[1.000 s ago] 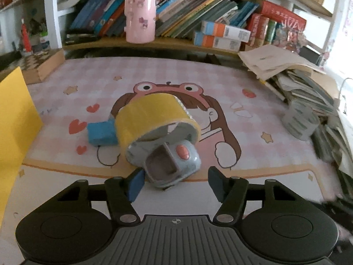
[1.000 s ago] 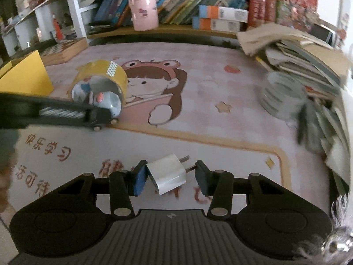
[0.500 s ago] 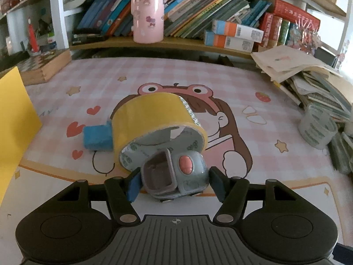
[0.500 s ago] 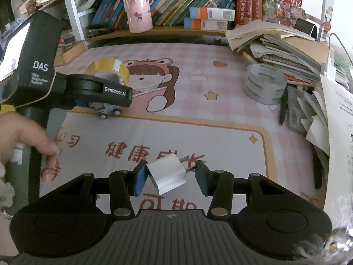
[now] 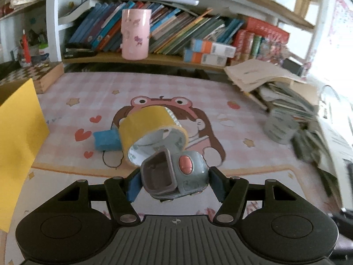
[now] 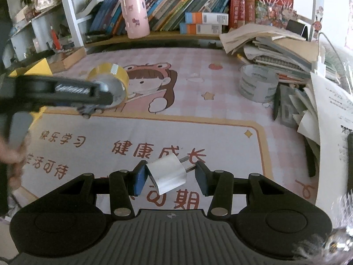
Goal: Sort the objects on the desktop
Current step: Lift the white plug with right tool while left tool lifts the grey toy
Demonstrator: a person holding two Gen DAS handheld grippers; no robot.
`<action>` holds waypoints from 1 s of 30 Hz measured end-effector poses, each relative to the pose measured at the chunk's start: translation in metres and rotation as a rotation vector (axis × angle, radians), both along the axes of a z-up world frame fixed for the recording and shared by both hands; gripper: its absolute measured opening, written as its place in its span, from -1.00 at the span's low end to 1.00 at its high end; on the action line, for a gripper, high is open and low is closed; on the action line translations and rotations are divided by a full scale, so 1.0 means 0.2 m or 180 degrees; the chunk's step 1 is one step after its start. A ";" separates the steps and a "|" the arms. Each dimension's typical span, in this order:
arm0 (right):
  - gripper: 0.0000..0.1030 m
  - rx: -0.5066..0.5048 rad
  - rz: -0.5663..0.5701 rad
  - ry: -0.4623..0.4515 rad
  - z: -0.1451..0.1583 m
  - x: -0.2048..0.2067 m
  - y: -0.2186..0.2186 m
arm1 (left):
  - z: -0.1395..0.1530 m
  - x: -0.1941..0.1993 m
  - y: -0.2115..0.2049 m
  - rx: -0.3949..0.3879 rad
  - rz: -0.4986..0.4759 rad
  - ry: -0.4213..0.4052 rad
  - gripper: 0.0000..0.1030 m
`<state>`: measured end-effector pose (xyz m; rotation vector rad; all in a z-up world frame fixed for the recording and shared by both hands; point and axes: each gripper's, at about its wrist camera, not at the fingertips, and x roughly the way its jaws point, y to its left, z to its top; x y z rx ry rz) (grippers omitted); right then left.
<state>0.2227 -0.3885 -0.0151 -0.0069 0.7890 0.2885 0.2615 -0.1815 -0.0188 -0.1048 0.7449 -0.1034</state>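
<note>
A grey toy car (image 5: 174,176) with a pink button sits between the blue pads of my left gripper (image 5: 174,183), which is shut on it and holds it just above the mat. Right behind it a yellow tape roll (image 5: 145,123) lies tilted on the cartoon mat, with a blue block (image 5: 107,140) at its left. In the right wrist view my right gripper (image 6: 171,178) is shut on a white plug adapter (image 6: 167,176), prongs pointing right, above the mat's printed characters. The yellow tape roll (image 6: 110,75) shows at the far left there, partly hidden by the blurred left tool.
A clear tape roll (image 6: 257,86) stands at the right beside a sprawling pile of papers and books (image 6: 275,44). A pink cup (image 5: 135,36) is on the bookshelf ledge at the back. A yellow box (image 5: 17,132) and a wooden chessboard box (image 5: 44,77) border the left.
The left jaws came around the toy car, closed on it and lifted it away from the tape roll. The right gripper drew back over the mat, still holding the adapter.
</note>
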 end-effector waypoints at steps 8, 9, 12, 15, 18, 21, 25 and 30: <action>-0.15 0.0023 -0.0078 -0.0086 0.07 -0.11 0.03 | 0.09 -0.20 0.05 -0.0209 -0.0104 -0.0052 0.24; -0.15 0.0023 -0.0075 -0.0097 0.08 -0.12 0.04 | 0.10 -0.22 0.06 -0.0223 -0.0123 -0.0065 0.24; -0.15 0.0035 -0.0101 -0.0123 0.10 -0.16 0.06 | 0.13 -0.28 0.10 -0.0277 -0.0156 -0.0100 0.24; -0.15 0.0048 -0.0133 -0.0157 0.12 -0.19 0.10 | 0.16 -0.32 0.14 -0.0342 -0.0174 -0.0119 0.24; -0.15 0.0074 -0.0136 -0.0153 0.14 -0.21 0.14 | 0.18 -0.37 0.19 -0.0396 -0.0200 -0.0145 0.24; -0.15 0.0080 -0.0119 -0.0145 0.14 -0.25 0.21 | 0.19 -0.42 0.22 -0.0410 -0.0245 -0.0163 0.25; -0.15 0.0069 -0.0106 -0.0153 0.15 -0.31 0.29 | 0.20 -0.48 0.28 -0.0400 -0.0315 -0.0184 0.24; -0.15 0.0040 -0.0147 -0.0196 0.16 -0.39 0.38 | 0.20 -0.54 0.36 -0.0411 -0.0391 -0.0210 0.24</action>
